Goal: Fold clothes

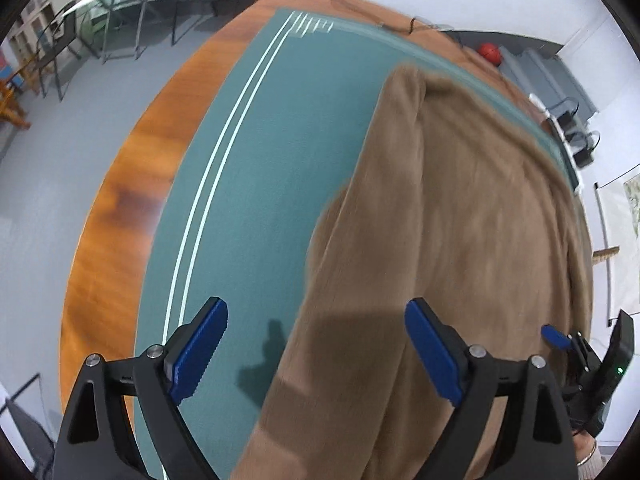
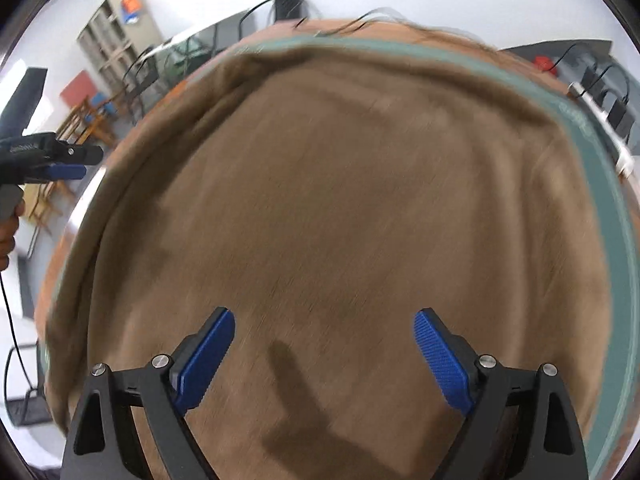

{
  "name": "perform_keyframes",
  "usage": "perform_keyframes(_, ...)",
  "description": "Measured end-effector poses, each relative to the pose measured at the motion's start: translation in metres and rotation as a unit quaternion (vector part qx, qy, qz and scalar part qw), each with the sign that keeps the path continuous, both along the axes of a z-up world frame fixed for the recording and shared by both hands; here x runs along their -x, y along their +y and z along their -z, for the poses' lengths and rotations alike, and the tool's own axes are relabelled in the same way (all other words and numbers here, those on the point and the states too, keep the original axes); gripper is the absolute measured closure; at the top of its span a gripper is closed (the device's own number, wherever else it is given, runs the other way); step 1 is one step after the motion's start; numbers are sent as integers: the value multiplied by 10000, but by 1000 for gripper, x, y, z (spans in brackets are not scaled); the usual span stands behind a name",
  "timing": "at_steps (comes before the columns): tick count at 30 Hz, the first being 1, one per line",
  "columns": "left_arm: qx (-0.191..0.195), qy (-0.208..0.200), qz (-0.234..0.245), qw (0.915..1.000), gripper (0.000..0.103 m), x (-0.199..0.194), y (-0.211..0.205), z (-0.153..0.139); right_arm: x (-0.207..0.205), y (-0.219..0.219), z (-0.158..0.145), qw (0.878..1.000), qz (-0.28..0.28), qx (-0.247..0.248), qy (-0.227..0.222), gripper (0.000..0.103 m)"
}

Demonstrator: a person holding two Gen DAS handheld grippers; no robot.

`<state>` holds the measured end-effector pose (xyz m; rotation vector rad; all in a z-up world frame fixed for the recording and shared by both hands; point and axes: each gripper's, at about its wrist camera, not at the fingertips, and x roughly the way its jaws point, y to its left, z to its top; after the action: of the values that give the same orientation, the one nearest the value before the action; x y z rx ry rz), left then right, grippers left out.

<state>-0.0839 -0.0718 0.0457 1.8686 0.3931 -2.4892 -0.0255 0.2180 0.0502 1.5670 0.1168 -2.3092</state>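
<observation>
A brown garment (image 1: 460, 220) lies spread on a teal mat (image 1: 260, 180) on a wooden table (image 1: 120, 208). It fills most of the right wrist view (image 2: 340, 208). My left gripper (image 1: 316, 344) is open and empty, above the garment's left edge, with one finger over the mat and one over the cloth. My right gripper (image 2: 324, 356) is open and empty above the garment's middle. The right gripper also shows at the right edge of the left wrist view (image 1: 560, 340). The left gripper shows at the left edge of the right wrist view (image 2: 68, 164). Both views are motion-blurred.
The mat has white stripes (image 1: 224, 168) along its left side. Chairs (image 1: 60, 44) and a glass table stand on the grey floor beyond. A red ball (image 1: 490, 53) and cables lie past the table's far edge. Shelves (image 2: 116, 40) stand against the wall.
</observation>
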Motion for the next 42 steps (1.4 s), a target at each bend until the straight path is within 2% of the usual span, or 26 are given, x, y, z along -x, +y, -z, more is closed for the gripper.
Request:
perform_keyframes(2, 7, -75, -55, 10000, 10, -21, -1, 7, -16, -5, 9, 9998, -22, -172, 45, 9)
perform_keyframes(4, 10, -142, -103, 9998, 10, -40, -2, 15, -28, -11, 12, 9985, -172, -436, 279, 8)
perform_keyframes(6, -13, -147, -91, 9998, 10, -49, 1, 23, -31, -13, 13, 9980, -190, -470, 374, 5)
perform_keyframes(8, 41, -98, -49, 9999, 10, -51, 8, 28, -30, -14, 15, 9981, -148, -435, 416, 1)
perform_keyframes(12, 208, -17, 3, 9998, 10, -47, 20, 32, -34, -20, 17, 9966, -119, -552, 596, 1)
perform_keyframes(13, 197, -26, 9, 9998, 13, -45, 21, 32, -35, -20, 18, 9963, -101, -554, 656, 1)
perform_keyframes(14, 186, -35, 16, 9998, 17, -43, 22, 33, -36, -20, 18, 9962, -84, -522, 699, 1)
perform_keyframes(16, 61, -85, -4, 9999, 53, -36, 19, 34, -36, -20, 18, 9960, -67, -501, 735, 1)
perform_keyframes(18, -32, -116, -84, 9999, 71, -29, 12, 31, -37, -21, 18, 9956, -53, -506, 790, 1)
perform_keyframes(21, 101, -59, -228, 9997, 89, -14, -4, 19, -41, -22, 18, 9951, -32, -512, 843, 1)
perform_keyframes(27, 442, 421, -515, 9968, 92, 7, -48, -23, -53, -12, 17, 9944, 10, -504, 927, 1)
perform_keyframes(32, 806, 809, -918, 9892, 92, 27, -85, -51, -54, -13, 17, 9938, 49, -503, 986, 1)
perform_keyframes(38, 1322, 961, -1251, 9786, 92, 67, -117, -52, -55, -15, 19, 9935, 72, -508, 1012, 1)
perform_keyframes(42, 997, 798, -1067, 9861, 92, 80, -119, -38, -59, -13, 18, 9934, 77, -504, 1023, 1)
